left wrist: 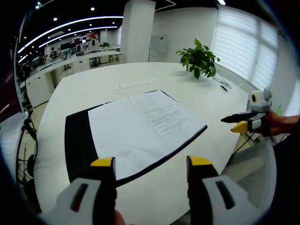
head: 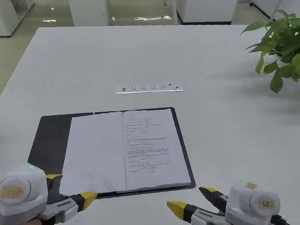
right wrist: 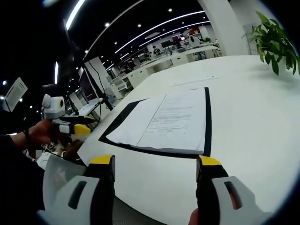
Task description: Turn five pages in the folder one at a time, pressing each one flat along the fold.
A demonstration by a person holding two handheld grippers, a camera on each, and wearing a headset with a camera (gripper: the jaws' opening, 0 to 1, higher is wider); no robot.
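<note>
A black, flat folder (head: 50, 139) lies open on the white desk (head: 231, 112), close to the desk's near edge and roughly midway along it. Its spine runs away from the person. On the right half sits a stack of white sheets topped by a printed page (head: 149, 148). On the left half lies a blank white page (head: 94, 151), with a strip of bare black cover showing at the far left.

The left gripper (head: 71, 186), grey with yellow tips, hovers at the folder's near left corner with its jaws spread and nothing between them. The right gripper (head: 191, 197) hangs over bare desk just off the folder's near right corner, also spread wide and empty.

Beyond the folder a silver socket strip (head: 148, 88) is set into the desk. A green leafy plant (head: 283, 43) stands at the right edge, well clear of the work.

The likeliest slip is taking two sheets at once, since the stack's edges lie tight together and the hard tips have little feel. A pinch closed too hard at the corner could crease or tear the paper. Nothing pins the folder, so a sideways drag could slide it on the smooth top. A page that is not pressed along the fold may spring back.
</note>
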